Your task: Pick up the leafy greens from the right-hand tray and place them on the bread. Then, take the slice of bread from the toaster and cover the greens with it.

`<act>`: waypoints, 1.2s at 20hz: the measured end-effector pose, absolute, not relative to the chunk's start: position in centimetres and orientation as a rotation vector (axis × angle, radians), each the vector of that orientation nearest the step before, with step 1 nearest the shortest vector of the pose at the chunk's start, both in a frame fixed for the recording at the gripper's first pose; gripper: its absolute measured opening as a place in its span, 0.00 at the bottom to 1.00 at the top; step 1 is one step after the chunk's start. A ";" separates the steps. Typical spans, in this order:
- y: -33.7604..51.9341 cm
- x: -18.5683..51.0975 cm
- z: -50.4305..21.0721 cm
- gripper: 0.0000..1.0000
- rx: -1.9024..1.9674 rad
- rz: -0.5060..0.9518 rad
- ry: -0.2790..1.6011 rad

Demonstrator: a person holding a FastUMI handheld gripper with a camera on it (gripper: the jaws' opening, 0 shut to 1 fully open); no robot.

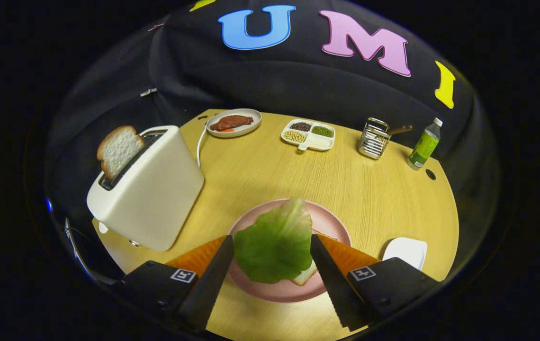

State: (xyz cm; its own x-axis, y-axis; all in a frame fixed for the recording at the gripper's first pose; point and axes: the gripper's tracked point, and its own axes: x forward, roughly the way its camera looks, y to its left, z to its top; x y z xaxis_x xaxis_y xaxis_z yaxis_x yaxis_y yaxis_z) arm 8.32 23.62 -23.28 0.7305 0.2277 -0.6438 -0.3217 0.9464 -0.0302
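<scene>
A green lettuce leaf (274,244) lies on a slice of bread (306,276) on the pink plate (331,222), between my two fingers. Only one corner of that bread peeks out from under the leaf. My gripper (270,238) is open, its black fingers (213,274) standing on either side of the leaf and just above the plate. Beyond the left finger stands a white toaster (156,189) with a second bread slice (118,149) sticking up from its slot. A small white tray (407,251) sits just past the right finger.
At the far side of the round wooden table (383,199) stand a plate with a piece of meat (233,122), a divided dish of beans (309,134), a wire basket (374,138) and a green bottle (425,144). The toaster's cord (200,144) runs back.
</scene>
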 end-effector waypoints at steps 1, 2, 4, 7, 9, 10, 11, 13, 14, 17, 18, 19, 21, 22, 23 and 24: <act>24.1 8.3 -22.1 1.00 -0.141 0.313 0.660; 24.8 8.2 -20.8 1.00 -0.134 0.329 0.631; 26.7 8.0 -18.1 0.99 -0.115 0.368 0.575; 30.0 7.7 -14.0 0.99 -0.096 0.436 0.493; 32.4 7.4 -11.9 0.99 -0.091 0.483 0.452; 33.6 7.1 -11.2 0.99 -0.089 0.506 0.441; 35.0 6.8 -10.6 0.99 -0.083 0.530 0.434; 37.7 5.7 -9.9 0.99 -0.071 0.574 0.425; 38.9 5.3 -9.7 0.99 -0.075 0.593 0.425; 42.5 4.5 -9.8 0.99 -0.093 0.647 0.430; 43.6 4.3 -10.2 0.99 -0.100 0.662 0.436; 44.5 4.2 -10.3 0.99 -0.110 0.675 0.442; 46.6 3.8 -10.4 0.99 -0.131 0.700 0.445; 47.6 3.8 -10.6 0.99 -0.141 0.713 0.447; 48.4 3.8 -10.9 0.99 -0.149 0.722 0.451; 49.1 3.5 -11.2 0.99 -0.155 0.732 0.455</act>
State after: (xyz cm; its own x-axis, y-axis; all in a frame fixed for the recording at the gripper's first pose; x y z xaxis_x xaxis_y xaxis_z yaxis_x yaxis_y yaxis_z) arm 3.46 49.10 -11.15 0.6514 0.6090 -0.4526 -0.6751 0.7374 0.0206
